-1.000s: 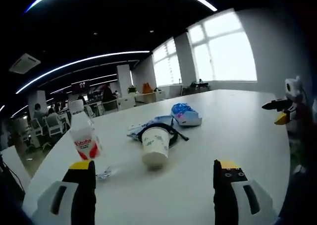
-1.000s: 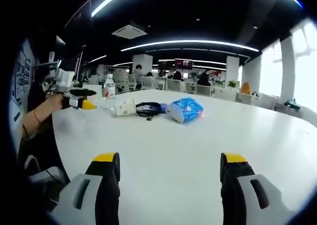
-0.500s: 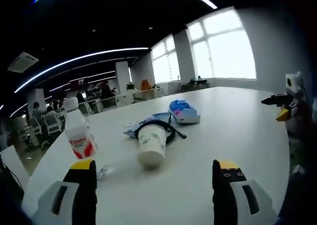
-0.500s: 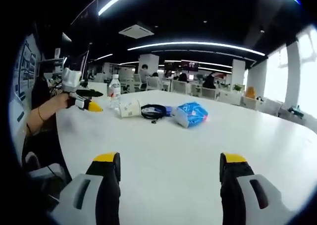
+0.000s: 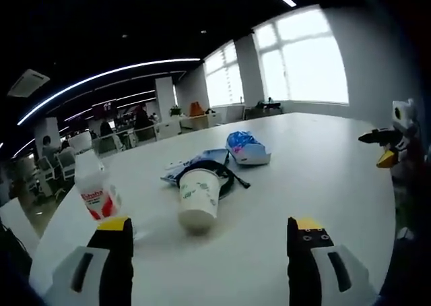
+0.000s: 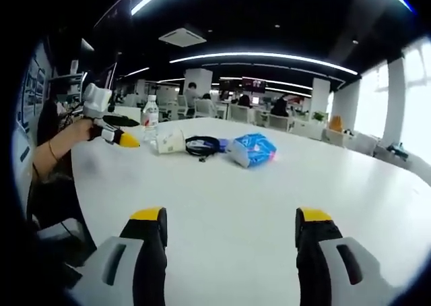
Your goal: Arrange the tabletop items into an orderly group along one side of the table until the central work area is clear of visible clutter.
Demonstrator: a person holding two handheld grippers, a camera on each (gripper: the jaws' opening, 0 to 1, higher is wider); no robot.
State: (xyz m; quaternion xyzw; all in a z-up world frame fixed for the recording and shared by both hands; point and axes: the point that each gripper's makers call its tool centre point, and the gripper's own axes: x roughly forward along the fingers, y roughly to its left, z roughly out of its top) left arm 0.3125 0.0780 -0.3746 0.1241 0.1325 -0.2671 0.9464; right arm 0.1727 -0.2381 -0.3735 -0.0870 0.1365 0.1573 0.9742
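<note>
Tabletop items, one lot, clustered on a white table [image 5: 323,164]: paper cup [image 5: 198,198] lying on its side, mouth toward the left gripper [image 5: 209,235], just ahead of it at 12 o'clock; small bottle [image 5: 92,188] with a red label, upright, at 10 o'clock near the table edge; black cable coil [image 5: 225,176] touching or just behind the cup; flat blue-and-white wrapper [image 5: 180,168] beneath the coil; blue packet [image 5: 246,148] farther off at 1 o'clock. Left gripper: jaws spread wide, holding nothing, hovering short of the cup. Right gripper [image 6: 229,228]: jaws likewise apart and empty, well back from the lot, which sits at its 11 o'clock in the right gripper view, the left gripper to the left of the group. Hazards, as judged: the cup, on its side, would likely roll if nudged by one jaw rather than pinched squarely; thin walls may crush under a hard close. The bottle stands near the edge, so a sweeping push could tip it or send it off the table. The cable may snag and drag the wrapper along. Contents of the cup cannot be told.
</note>
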